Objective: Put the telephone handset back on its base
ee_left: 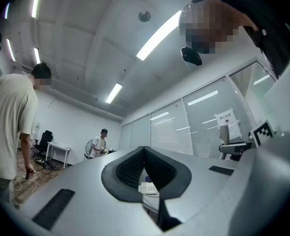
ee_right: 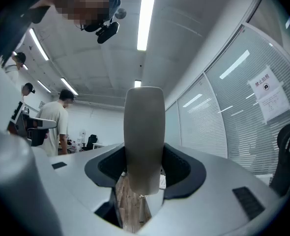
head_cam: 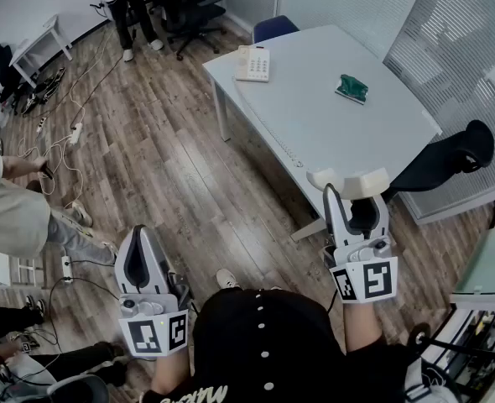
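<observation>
The white telephone handset [head_cam: 348,180] lies crosswise between the jaws of my right gripper [head_cam: 354,196], which is shut on it near the front corner of the white table [head_cam: 331,133]. In the right gripper view the handset [ee_right: 144,141] stands upright between the dark pads [ee_right: 180,167]. The telephone base [head_cam: 253,63] sits at the table's far left corner, well away from both grippers. It shows small past the left jaws as a white base [ee_left: 147,187]. My left gripper [head_cam: 137,233] hovers over the wood floor, shut, with nothing in it.
A green object [head_cam: 352,88] lies on the table's far right. A blue chair [head_cam: 273,28] stands behind the table, a black chair [head_cam: 449,158] at its right. People stand at the left edge [head_cam: 13,217] and at the far desk [head_cam: 130,7]. Cables [head_cam: 63,141] trail on the floor.
</observation>
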